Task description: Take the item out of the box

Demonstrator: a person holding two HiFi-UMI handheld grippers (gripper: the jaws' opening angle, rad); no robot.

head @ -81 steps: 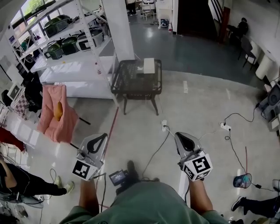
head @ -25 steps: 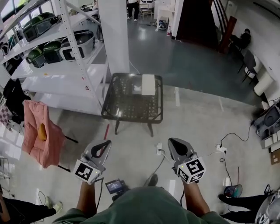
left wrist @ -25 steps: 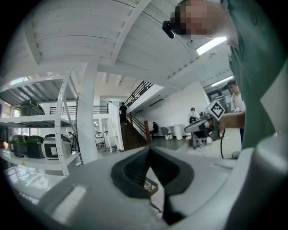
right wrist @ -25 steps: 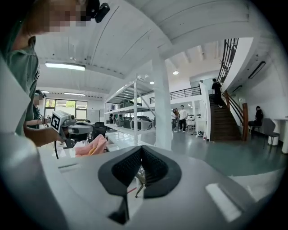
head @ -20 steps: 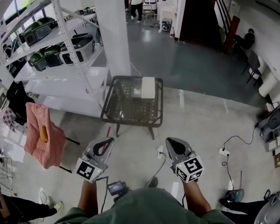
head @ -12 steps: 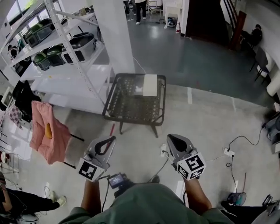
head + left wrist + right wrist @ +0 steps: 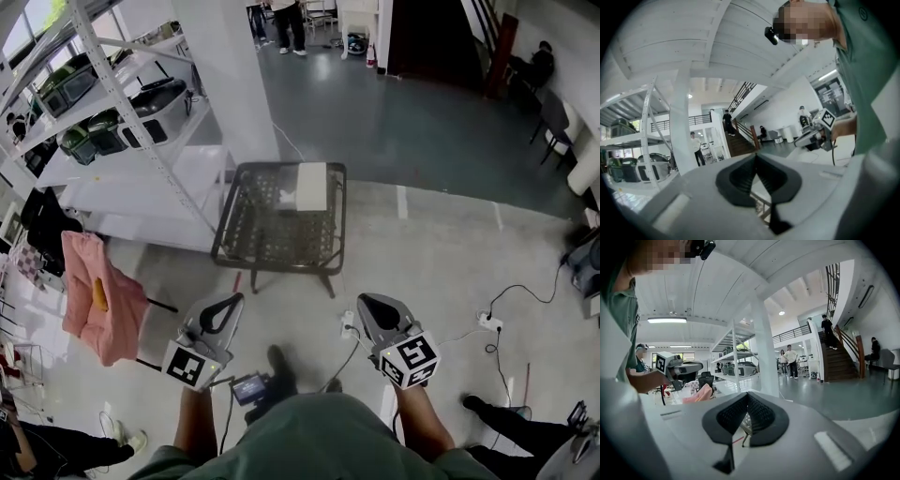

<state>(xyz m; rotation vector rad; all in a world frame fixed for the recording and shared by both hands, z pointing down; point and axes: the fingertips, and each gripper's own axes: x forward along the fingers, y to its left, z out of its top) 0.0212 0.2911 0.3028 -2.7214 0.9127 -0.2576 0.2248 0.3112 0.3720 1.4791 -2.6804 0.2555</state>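
Note:
A white box [image 7: 311, 186] lies at the far right corner of a dark mesh table [image 7: 272, 234], a few steps ahead on the floor. I cannot see into the box from here. My left gripper [image 7: 232, 299] [image 7: 755, 157] is held level in front of the body, short of the table; its jaws are shut with nothing between them. My right gripper [image 7: 365, 303] [image 7: 747, 394] is beside it at the same height, likewise shut and holding nothing. Each gripper shows in the other's view: the right gripper [image 7: 818, 131] and the left gripper [image 7: 675, 369].
Metal shelving [image 7: 112, 122] with pots stands at the left, a white pillar [image 7: 225, 75] behind the table. A pink cloth [image 7: 94, 295] hangs over a chair on the left. Cables and a power strip [image 7: 349, 326] lie on the floor. People stand at the back [image 7: 281, 19].
The view has advanced towards the table, which now looks nearer. Both grippers have kept shut and side by side in front of the body.

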